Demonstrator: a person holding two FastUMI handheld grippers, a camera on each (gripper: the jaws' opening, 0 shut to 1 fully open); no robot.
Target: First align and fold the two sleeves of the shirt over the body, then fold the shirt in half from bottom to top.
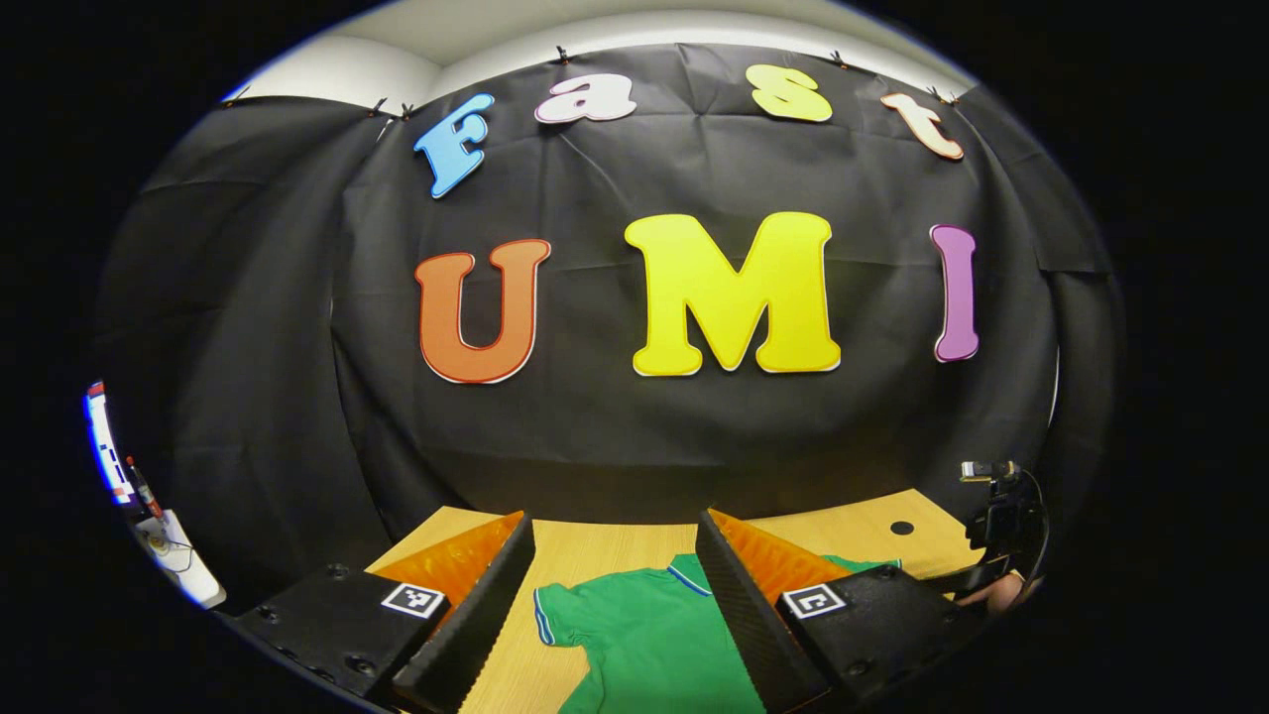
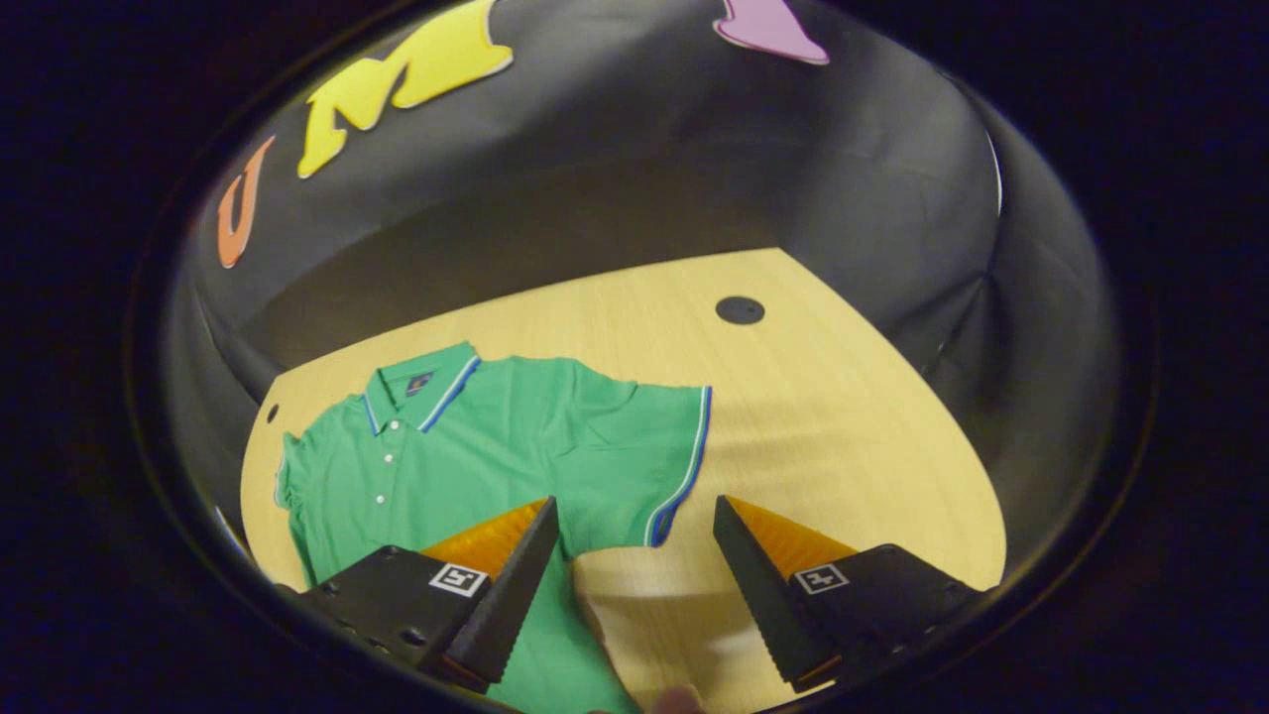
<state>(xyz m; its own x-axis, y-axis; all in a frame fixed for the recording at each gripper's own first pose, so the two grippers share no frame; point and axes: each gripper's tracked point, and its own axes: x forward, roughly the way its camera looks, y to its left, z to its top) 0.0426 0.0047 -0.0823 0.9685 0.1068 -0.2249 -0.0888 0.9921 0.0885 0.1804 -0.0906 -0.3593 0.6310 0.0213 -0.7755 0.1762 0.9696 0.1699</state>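
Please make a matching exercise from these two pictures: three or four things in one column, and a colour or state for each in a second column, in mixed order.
Things:
1. polo shirt
2. table
3. right gripper
4. sleeve trim

Descriptions:
A. open, nothing between the fingers
B. green, lying flat with sleeves unfolded
C. blue and white stripes
D. light wood with a dark round hole

Pairs: 1-B, 2-D, 3-A, 4-C

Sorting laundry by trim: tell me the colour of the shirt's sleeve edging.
Blue and white stripes on the green shirt's sleeve edging, clearest in the right gripper view.
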